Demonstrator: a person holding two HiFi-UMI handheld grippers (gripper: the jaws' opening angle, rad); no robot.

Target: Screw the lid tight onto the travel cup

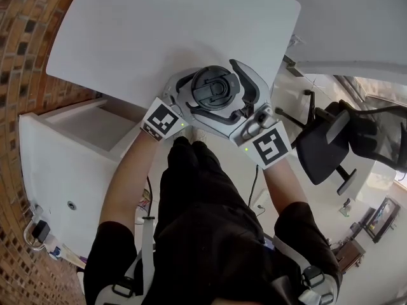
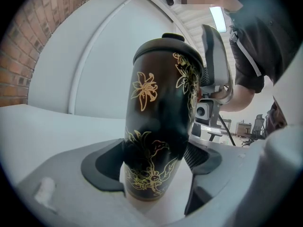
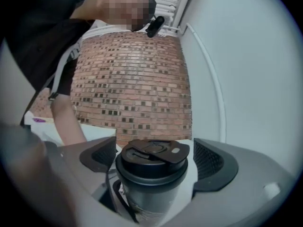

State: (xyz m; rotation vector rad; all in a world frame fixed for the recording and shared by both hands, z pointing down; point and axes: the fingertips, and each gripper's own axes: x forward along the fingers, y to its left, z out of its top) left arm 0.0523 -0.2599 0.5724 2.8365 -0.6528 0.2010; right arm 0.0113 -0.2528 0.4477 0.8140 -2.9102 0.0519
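travel cup, black with a gold flower pattern, stands upright between the jaws of the left gripper. both dark pads press against the lower body of the cup, one on each side, so this gripper is clamped on it. the base of the cup sits low in the gap between the jaws.

lid, black with a flip tab on top, is seated on the mouth of the cup. the right gripper is level with the lid. its jaws stand apart, one on each side of the lid, and a narrow gap shows between each ribbed pad and the lid rim. it has hold of nothing.

in the head view both grippers meet round the cup from opposite sides, just off the near edge of the white table. the marker cubes face the camera. a brick wall runs along the left. a black office chair stands to the right, well apart from the cup.
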